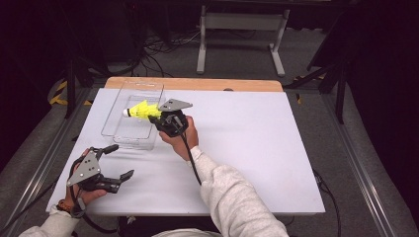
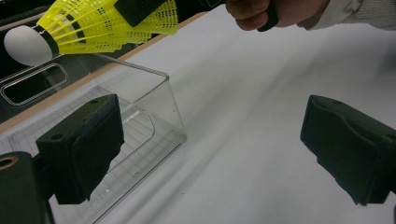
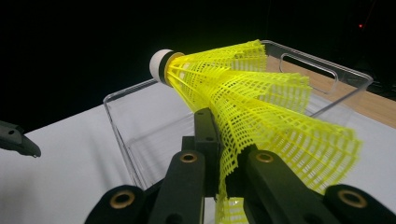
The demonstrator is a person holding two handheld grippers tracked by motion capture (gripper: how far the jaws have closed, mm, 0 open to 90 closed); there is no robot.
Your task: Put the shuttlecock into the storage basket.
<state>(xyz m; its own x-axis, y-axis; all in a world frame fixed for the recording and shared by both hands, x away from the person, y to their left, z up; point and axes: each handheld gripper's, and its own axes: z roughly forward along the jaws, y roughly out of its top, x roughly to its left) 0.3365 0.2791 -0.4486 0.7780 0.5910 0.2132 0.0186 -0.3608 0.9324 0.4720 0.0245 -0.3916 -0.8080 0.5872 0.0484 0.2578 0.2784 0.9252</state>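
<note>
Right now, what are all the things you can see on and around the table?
Yellow plastic mesh shuttlecock with a white round tip: one, yellow and white, pinched by its skirt above the clear box.
Clear plastic box with handle slots: one, see-through, at the table's far left part.
White table top: one, white, with a wooden strip along the far edge.
Grey metal stand: one, pale grey, on the floor behind the table.
Black cables: several, on the floor behind the table.
Right gripper: one, black, shut on the shuttlecock's skirt.
Left gripper: one, black, open, near the table's near left corner.
</note>
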